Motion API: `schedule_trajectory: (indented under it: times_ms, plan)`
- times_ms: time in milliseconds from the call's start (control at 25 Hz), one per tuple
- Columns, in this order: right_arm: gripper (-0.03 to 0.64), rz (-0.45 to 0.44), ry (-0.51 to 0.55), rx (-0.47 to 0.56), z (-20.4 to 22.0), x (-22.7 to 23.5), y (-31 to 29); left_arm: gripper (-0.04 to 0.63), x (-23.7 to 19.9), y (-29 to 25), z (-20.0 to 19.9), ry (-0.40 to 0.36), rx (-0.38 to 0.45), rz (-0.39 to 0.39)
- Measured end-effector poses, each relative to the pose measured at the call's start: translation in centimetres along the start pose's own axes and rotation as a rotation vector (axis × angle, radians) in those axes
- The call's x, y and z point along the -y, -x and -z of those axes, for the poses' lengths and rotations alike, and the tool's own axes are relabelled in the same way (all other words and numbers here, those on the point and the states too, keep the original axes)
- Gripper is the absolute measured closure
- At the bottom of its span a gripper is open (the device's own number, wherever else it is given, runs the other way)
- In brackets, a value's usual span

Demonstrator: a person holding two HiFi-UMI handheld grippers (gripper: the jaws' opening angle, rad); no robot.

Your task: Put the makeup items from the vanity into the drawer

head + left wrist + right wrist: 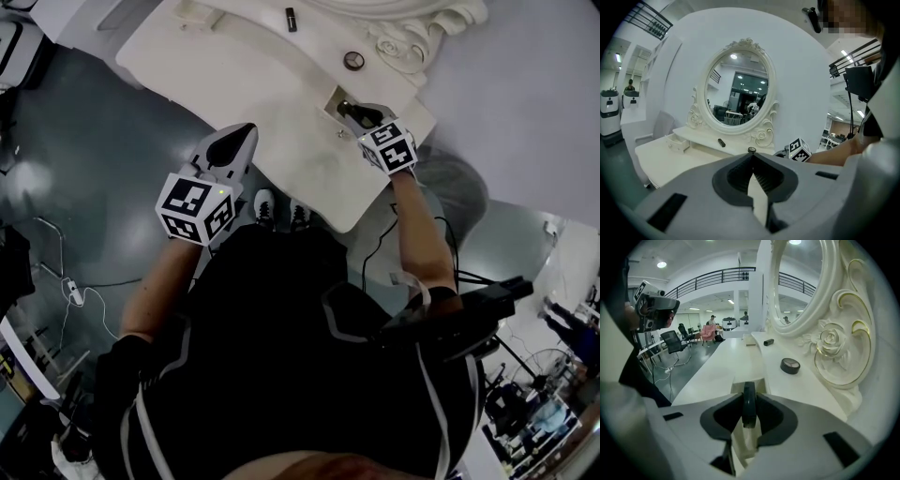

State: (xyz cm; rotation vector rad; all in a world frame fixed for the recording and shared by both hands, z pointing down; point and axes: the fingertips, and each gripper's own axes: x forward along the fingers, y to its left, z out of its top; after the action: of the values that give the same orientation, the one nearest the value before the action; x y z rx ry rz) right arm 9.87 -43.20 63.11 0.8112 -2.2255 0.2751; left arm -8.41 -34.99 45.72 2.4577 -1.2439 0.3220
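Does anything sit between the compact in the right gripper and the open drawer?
Nothing visible does. The right gripper holds the dark compact edge-on right at the open drawer, with no other item in the gap.

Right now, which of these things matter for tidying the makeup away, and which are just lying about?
Part of the job:
- dark round compact, clamped edge-on in the right gripper
- second round compact on the vanity
- dark tube
- open drawer

Just lying about:
- oval mirror
- floor cables
- office chair
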Motion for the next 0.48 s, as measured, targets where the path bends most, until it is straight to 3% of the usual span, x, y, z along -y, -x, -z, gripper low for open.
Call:
schedule_trajectory:
  times_ms: [480]
  plan:
    - [0.522, -0.006, -0.006, -0.051, 0.98, 0.14, -1.00, 0.591, -0.46, -0.47, 0.12, 0.009, -0.010, -0.011]
